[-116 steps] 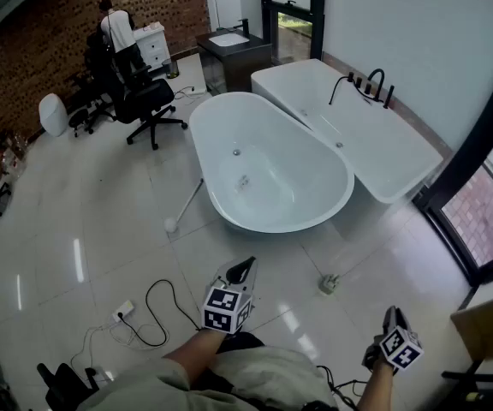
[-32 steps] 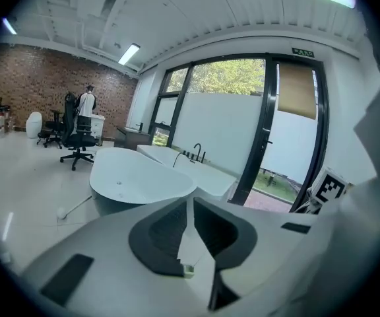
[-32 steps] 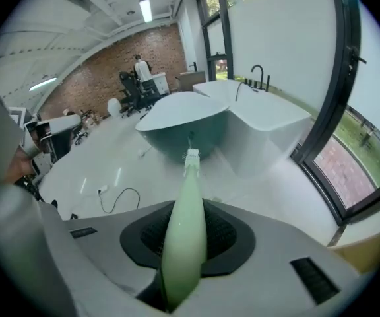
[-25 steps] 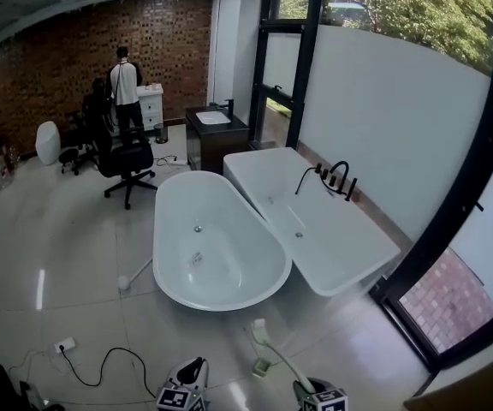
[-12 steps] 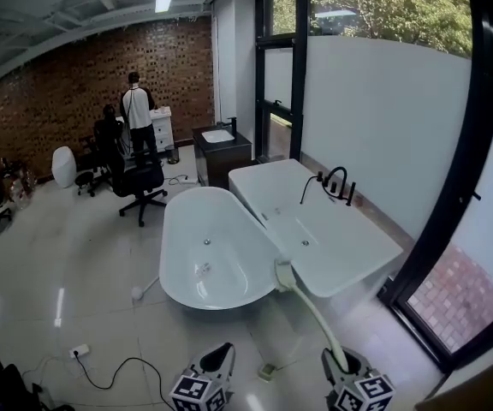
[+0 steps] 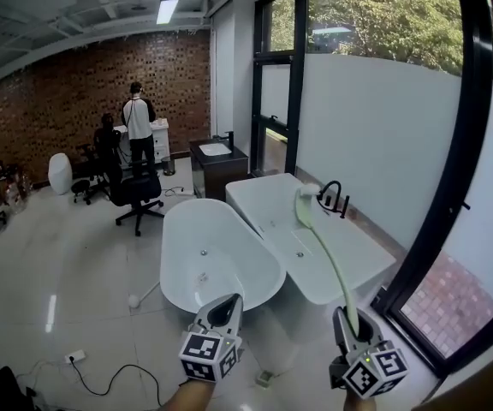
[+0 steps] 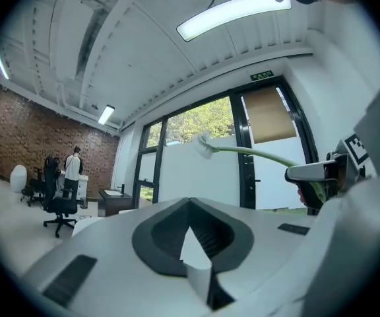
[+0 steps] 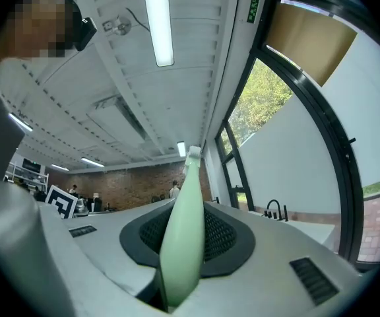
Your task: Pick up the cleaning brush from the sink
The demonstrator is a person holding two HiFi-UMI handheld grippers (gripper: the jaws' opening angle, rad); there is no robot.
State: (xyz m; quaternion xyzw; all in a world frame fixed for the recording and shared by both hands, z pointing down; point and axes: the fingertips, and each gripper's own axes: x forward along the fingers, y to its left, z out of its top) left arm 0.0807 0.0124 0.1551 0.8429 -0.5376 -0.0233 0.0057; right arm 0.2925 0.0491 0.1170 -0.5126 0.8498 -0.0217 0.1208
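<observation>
The cleaning brush [image 6: 329, 262] is in the right gripper [image 6: 347, 320], held up in the air. The right gripper view shows the fingers [image 8: 224, 235] clamped on the thick lower end of its pale green handle [image 8: 180, 243]. The dark pads press it from both sides, and the handle runs straight out along the line between them and past their tips.

From the head view, the slim handle rises out of the gripper in a long curve. Its whitish brush head [image 6: 305, 199] sits at the top, in line with the rectangular bathtub [image 6: 349, 268] and near the black faucet [image 6: 333, 197]. The brush touches neither of them, nor the oval bathtub [image 6: 229, 291] beside it.

The left gripper [image 6: 226, 303] hovers just left of the right one, at about the same height and apart from the brush. Its fingers [image 7: 220, 240] are together at the tips, with nothing between them. In its own view the brush arcs across in front of the window.

Further back, a small sink [image 6: 215, 150] sits in a dark cabinet, well apart from the brush. A person [image 6: 138, 120] stands by the brick wall beyond an office chair [image 6: 136, 192].
</observation>
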